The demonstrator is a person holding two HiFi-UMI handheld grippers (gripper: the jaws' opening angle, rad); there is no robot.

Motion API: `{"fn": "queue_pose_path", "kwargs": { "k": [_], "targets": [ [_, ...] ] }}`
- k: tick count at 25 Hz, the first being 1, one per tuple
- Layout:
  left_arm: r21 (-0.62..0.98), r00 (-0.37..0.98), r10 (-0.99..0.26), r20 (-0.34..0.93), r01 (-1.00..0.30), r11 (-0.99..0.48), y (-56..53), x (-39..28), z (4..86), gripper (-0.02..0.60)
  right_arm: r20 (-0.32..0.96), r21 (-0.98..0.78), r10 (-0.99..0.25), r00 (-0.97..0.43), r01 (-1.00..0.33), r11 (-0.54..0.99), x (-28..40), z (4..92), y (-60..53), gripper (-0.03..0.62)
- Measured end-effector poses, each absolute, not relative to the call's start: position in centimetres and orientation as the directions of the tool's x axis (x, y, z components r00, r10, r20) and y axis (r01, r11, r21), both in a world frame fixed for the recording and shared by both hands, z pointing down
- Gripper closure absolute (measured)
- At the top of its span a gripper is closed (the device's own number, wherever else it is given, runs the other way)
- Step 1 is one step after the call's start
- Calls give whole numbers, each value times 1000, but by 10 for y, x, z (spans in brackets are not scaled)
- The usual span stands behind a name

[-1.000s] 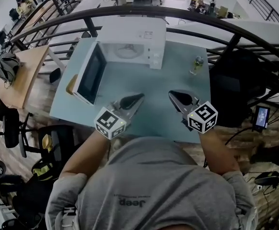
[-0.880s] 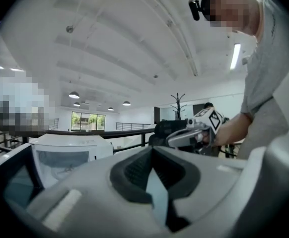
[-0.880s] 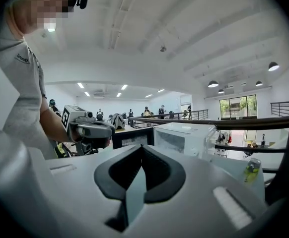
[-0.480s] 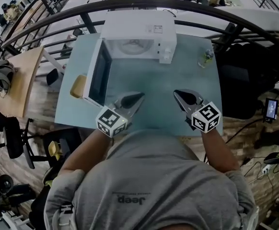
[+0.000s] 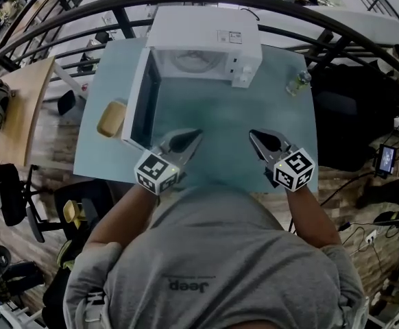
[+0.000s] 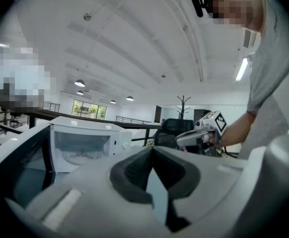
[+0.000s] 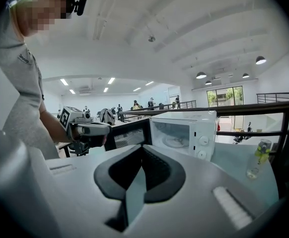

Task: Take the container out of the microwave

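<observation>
A white microwave (image 5: 206, 43) stands at the far side of the teal table (image 5: 220, 122), its door (image 5: 139, 105) swung open to the left. Only a glass turntable (image 5: 189, 62) shows in its cavity; I see no container inside. A tan rounded container (image 5: 110, 118) lies on the table left of the door. My left gripper (image 5: 189, 137) and right gripper (image 5: 254, 137) hover side by side over the table's near part, both shut and holding nothing. The left gripper view shows the microwave (image 6: 85, 143) ahead left, and the right gripper view shows the microwave (image 7: 184, 133) ahead right.
A small clear bottle (image 5: 297, 82) stands at the table's far right corner, also seen as the bottle (image 7: 257, 158) in the right gripper view. A dark railing (image 5: 309, 26) curves behind the table. A black chair (image 5: 343, 108) sits to the right.
The head camera has shifted forward, so the microwave and table sit lower and larger in view. Both grippers stay shut in about the same place.
</observation>
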State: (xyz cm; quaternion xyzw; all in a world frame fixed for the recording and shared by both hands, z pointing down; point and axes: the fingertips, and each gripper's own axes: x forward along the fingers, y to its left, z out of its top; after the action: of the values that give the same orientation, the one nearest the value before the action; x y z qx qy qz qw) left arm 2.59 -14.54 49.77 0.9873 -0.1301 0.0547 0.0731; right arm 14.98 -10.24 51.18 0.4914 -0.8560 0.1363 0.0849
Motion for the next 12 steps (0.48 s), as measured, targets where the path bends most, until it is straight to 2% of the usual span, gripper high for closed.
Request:
{"fn": "queue_pose_path", "kwargs": {
  "k": [12],
  "targets": [
    [173,937,-321,135,-341,-924,-149,36,509,565,268,-201,-824,-499,-866,458,184,523,-95,589]
  ]
}}
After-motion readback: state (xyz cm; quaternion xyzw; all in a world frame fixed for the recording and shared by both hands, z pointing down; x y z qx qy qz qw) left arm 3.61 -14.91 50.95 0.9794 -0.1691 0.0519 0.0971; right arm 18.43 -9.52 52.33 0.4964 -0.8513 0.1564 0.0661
